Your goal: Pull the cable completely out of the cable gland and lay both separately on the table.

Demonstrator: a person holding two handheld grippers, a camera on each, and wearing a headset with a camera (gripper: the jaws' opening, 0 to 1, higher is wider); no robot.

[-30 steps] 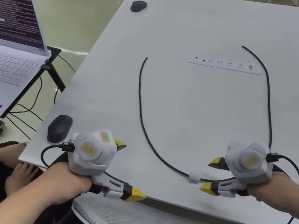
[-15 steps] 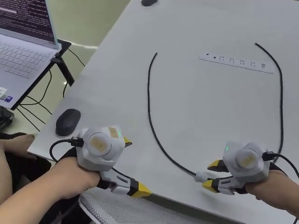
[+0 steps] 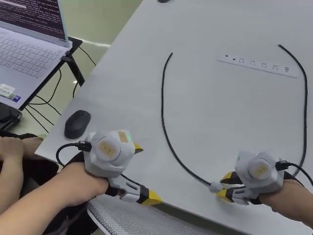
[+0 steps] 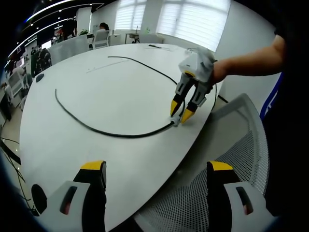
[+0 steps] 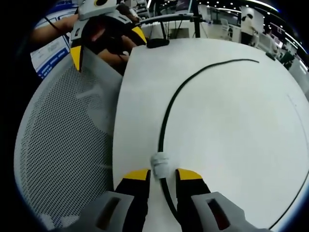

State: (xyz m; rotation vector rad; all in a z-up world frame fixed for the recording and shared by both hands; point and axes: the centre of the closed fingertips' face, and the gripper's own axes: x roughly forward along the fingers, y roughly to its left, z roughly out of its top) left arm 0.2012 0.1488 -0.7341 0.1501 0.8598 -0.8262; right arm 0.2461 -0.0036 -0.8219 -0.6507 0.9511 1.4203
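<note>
A long black cable [image 3: 165, 128] curves across the white table [image 3: 215, 112]. A small white cable gland [image 3: 215, 186] sits on it near the front edge. My right gripper [image 3: 224, 186] is right behind the gland. In the right gripper view its jaws stand narrowly open on either side of the cable [image 5: 164, 126], with the gland [image 5: 159, 165] just ahead of the tips. My left gripper [image 3: 145, 172] is wide open at the table's front-left edge and holds nothing. The left gripper view shows the right gripper [image 4: 179, 112] by the gland [image 4: 174, 123].
A white power strip [image 3: 257, 65] lies at the back right. A black mouse [image 3: 77, 123] sits near the left edge, with a laptop [image 3: 29, 49] on a stand beyond it. A mesh chair [image 3: 127, 220] is below the front edge.
The head camera has shifted. My right gripper has closed in on the gland and its jaws have narrowed. The left gripper stays open in about the same place.
</note>
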